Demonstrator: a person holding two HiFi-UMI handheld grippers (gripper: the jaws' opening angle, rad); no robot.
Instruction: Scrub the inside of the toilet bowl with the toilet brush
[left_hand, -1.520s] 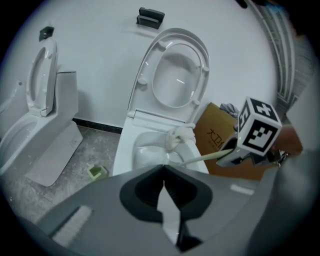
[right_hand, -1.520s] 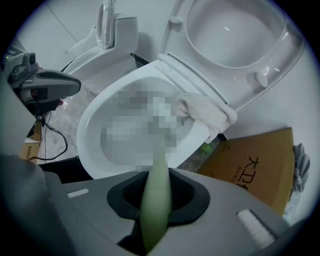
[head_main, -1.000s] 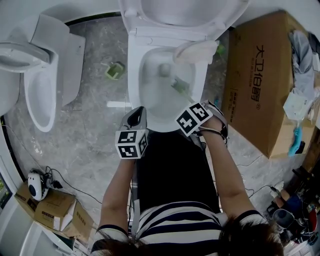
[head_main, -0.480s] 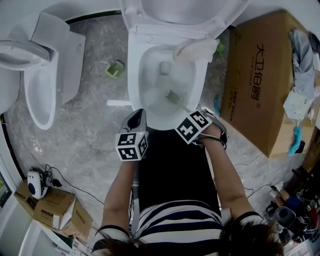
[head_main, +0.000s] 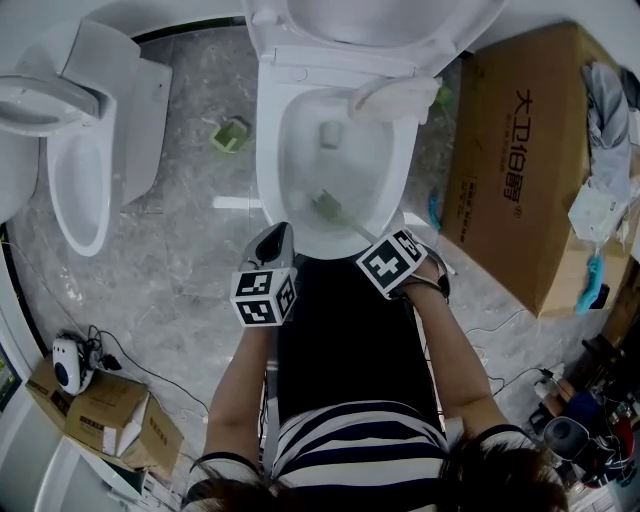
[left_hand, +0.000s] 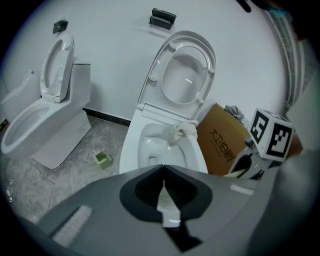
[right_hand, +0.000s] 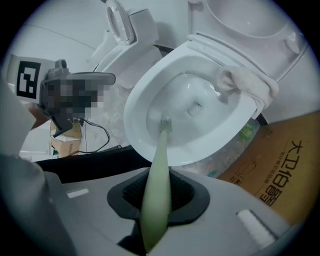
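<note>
The white toilet bowl (head_main: 300, 120) stands open at top centre, seat lid raised. A pale green toilet brush (right_hand: 156, 170) runs from my right gripper (right_hand: 159, 176) into the bowl (right_hand: 200, 80); its head (head_main: 325, 205) rests low on the near inner wall, left of centre. My right gripper (head_main: 385, 255) is shut on the brush handle just outside the front rim. My left gripper (head_main: 272, 235) hovers at the bowl's front left edge; in the left gripper view (left_hand: 163, 172) its jaws are shut with nothing held.
A white rag (head_main: 392, 100) lies over the bowl's right rim. A large cardboard box (head_main: 520, 160) stands close on the right, a second toilet (head_main: 80, 170) on the left. A small green holder (head_main: 230, 135) sits on the floor between them. Small boxes (head_main: 100, 410) lie lower left.
The brush head has swept from the far right of the bowl to the near left wall. My right gripper has drawn back slightly toward the person. The left gripper has barely moved.
</note>
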